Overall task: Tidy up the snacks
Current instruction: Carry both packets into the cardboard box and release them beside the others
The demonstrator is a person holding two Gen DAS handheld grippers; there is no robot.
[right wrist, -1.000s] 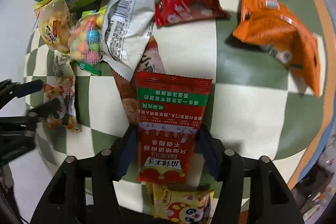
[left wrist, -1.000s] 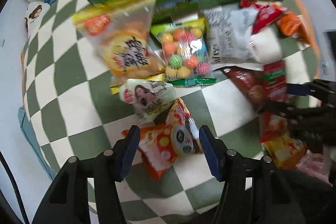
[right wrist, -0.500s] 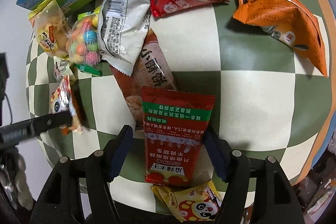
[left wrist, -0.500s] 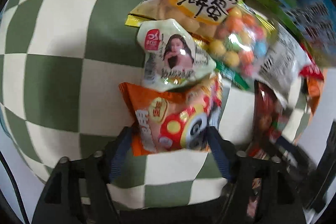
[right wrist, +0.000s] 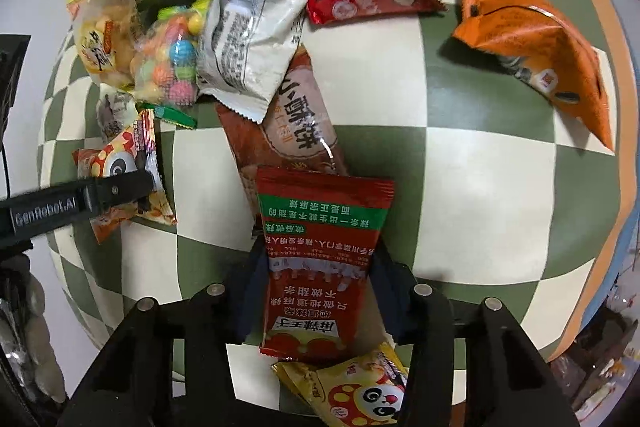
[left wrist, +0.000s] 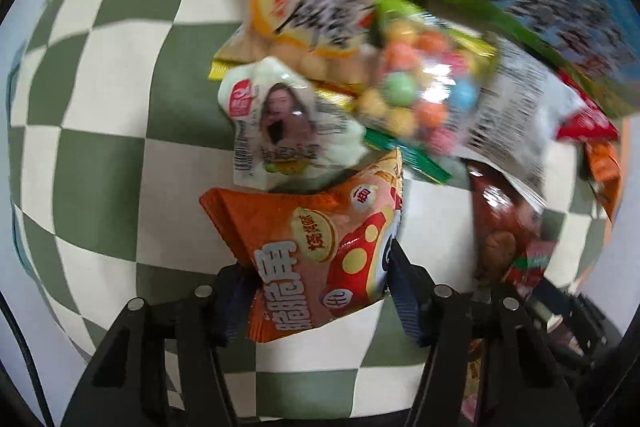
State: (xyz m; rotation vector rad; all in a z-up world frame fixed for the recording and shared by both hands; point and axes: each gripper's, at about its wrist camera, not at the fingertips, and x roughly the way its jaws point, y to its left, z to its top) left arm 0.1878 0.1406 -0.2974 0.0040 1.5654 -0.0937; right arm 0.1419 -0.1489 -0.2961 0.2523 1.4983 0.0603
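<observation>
My left tongs are closing on an orange foil snack packet printed with a red mushroom, pads at both its sides. My right tongs are closing on a flat red packet with a green band. Both lie on the green-and-cream checked cloth. A white portrait pouch crowds the orange packet, which a second ago lay ahead of the parted fingers.

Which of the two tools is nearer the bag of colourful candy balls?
Left. The left tool straddles an orange panda snack bag just below the candy bag; the right tool, closing on a red packet, sits farther away.
</observation>
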